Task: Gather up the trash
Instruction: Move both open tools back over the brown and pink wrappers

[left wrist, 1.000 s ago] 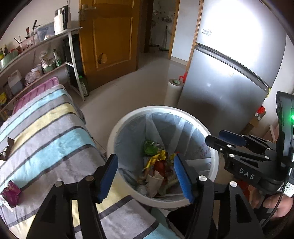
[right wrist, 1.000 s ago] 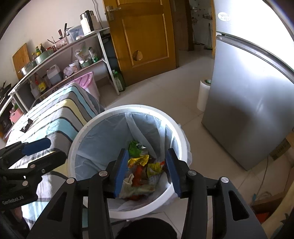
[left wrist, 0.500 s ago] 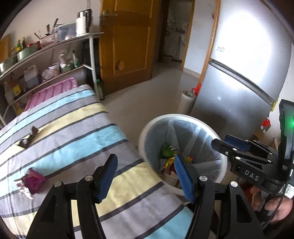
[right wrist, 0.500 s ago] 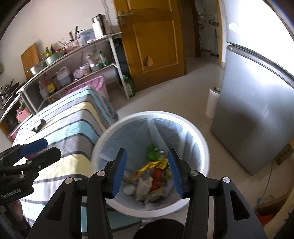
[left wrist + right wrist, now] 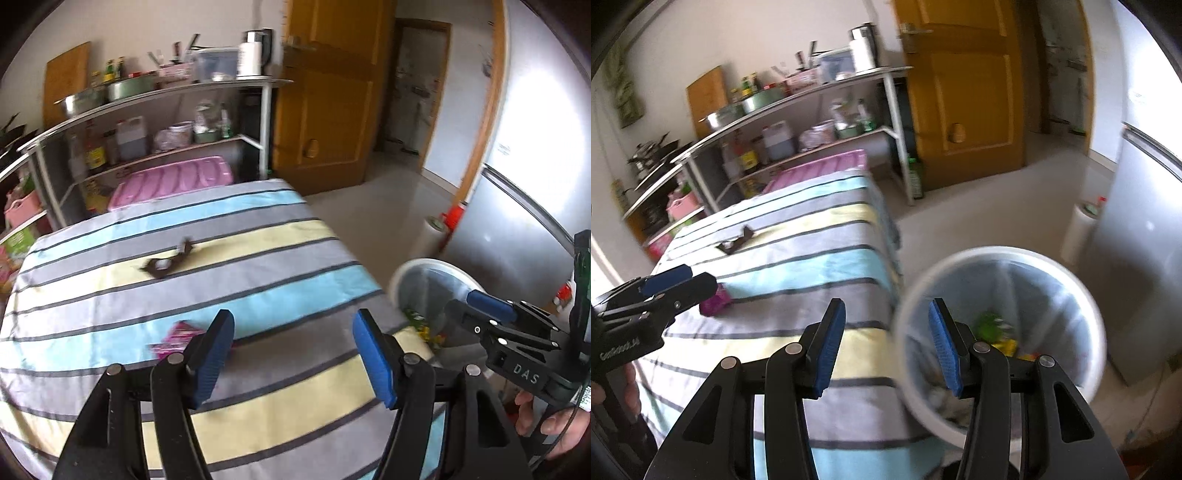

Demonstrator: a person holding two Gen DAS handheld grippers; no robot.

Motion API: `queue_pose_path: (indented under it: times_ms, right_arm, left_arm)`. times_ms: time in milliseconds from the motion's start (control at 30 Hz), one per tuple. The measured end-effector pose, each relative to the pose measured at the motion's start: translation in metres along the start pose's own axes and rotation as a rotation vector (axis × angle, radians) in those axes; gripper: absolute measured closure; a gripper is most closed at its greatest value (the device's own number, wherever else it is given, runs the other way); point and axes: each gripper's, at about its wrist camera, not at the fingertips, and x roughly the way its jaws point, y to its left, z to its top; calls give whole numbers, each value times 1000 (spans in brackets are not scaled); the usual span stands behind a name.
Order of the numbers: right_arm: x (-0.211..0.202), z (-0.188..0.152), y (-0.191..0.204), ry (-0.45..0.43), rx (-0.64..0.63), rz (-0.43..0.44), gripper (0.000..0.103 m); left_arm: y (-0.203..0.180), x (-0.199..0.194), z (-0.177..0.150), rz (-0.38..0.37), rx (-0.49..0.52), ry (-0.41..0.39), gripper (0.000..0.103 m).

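A: Grippers? Left gripper [image 5: 293,354] and right gripper [image 5: 886,345] both gape, nothing between the fingers.

B: Trash? Pink wrapper [image 5: 173,339] just beside left finger [image 5: 210,358]; dark wrapper [image 5: 168,260] beyond; bin [image 5: 1089,314] behind right finger [image 5: 943,349].

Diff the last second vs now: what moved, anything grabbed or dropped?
Both views swung from the bin to the striped table. Left gripper and right gripper are open and empty; the right's jaws have just been opening. Nothing grabbed. Pink wrapper and dark scrap unmoved; bin trash unchanged.
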Motion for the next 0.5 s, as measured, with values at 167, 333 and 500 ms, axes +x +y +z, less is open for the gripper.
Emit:
queue_pose_path:
  times_ms: [167,333,500]
  right_arm:
    - [15,7,40,15,-76,61,55]
    - [30,10,73,36,-121,127,55]
    - [46,8,105,69,-167,198,54]
  left_arm:
    - [40,-5,-3,54,-45,-1,33]
    - [77,-6,0,75,-104,-6,31]
    - [111,6,3,88,-145,16,31]
